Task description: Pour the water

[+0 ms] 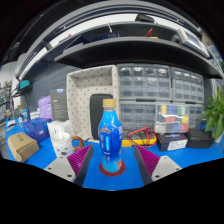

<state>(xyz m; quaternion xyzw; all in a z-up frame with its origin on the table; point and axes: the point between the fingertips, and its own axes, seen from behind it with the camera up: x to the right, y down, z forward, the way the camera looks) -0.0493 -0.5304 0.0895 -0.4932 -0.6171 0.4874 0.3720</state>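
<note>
A blue drink bottle (110, 134) with an orange cap stands upright on a red ring coaster (111, 168) on the blue table top (100, 182). It stands between the two fingers of my gripper (113, 162), with a gap at each side. The purple pads (82, 160) flank its base and touch nothing, so the gripper is open. A white cup (62, 143) stands to the left of the bottle, beyond the left finger.
A cardboard box (22, 146) lies at the far left. Behind the bottle are a pegboard panel (88, 95) and grey drawer cabinets (150, 92). A container of coloured items (171, 120) and a green plant (213, 112) stand to the right. Shelves run overhead.
</note>
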